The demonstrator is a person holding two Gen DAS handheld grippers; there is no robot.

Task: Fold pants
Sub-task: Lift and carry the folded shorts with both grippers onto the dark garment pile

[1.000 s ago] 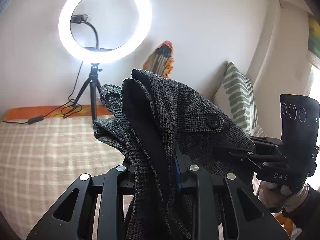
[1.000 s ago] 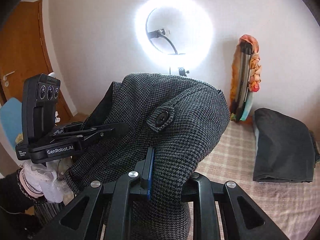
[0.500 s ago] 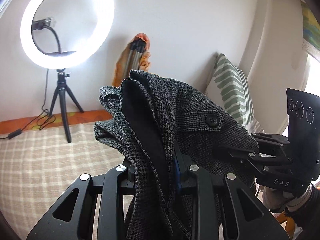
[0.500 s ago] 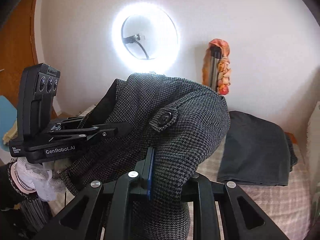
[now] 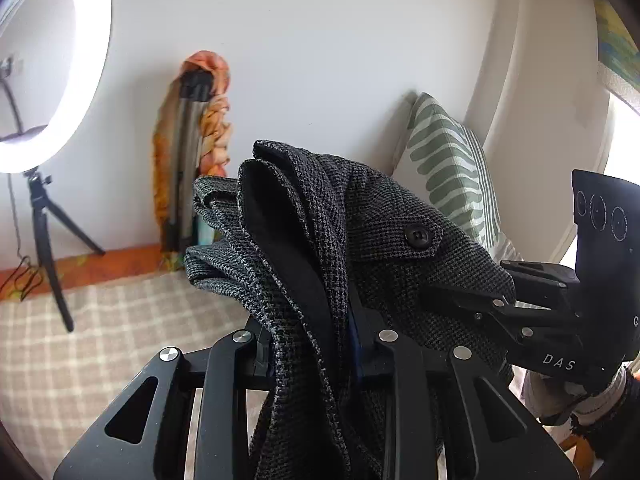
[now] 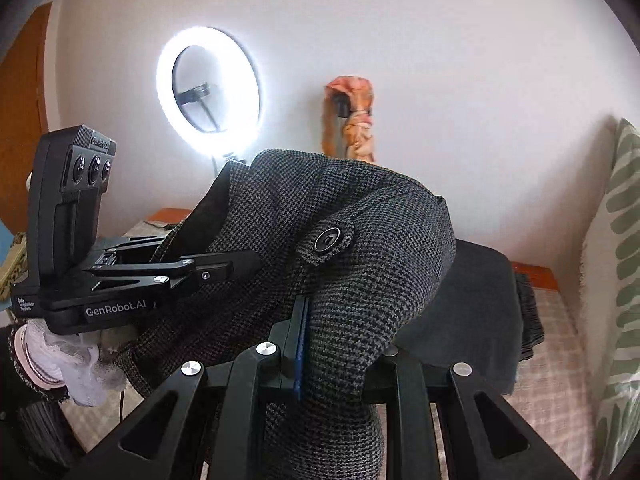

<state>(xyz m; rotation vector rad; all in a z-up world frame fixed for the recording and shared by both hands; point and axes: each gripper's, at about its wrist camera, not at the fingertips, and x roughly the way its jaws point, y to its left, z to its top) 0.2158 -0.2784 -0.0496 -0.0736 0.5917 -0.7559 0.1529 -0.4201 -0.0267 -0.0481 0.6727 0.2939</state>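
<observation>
Grey houndstooth pants (image 5: 372, 240) with a black button hang bunched between both grippers, held up above the bed. My left gripper (image 5: 320, 344) is shut on the pants' waist edge; it also shows at the left of the right wrist view (image 6: 240, 264). My right gripper (image 6: 336, 344) is shut on the pants (image 6: 360, 248) near the buttoned tab; it also shows at the right of the left wrist view (image 5: 448, 292). The fabric hides the fingertips of both.
A checked bed cover (image 5: 100, 340) lies below. A folded dark garment (image 6: 472, 308) lies on the bed. A ring light on a tripod (image 6: 208, 92), a wrapped orange bundle (image 5: 192, 152) and a green-striped pillow (image 5: 448, 168) stand along the wall.
Both grippers have swung to the right with the pants; the ring light and bundle have slid left in both views. The grips are unchanged.
</observation>
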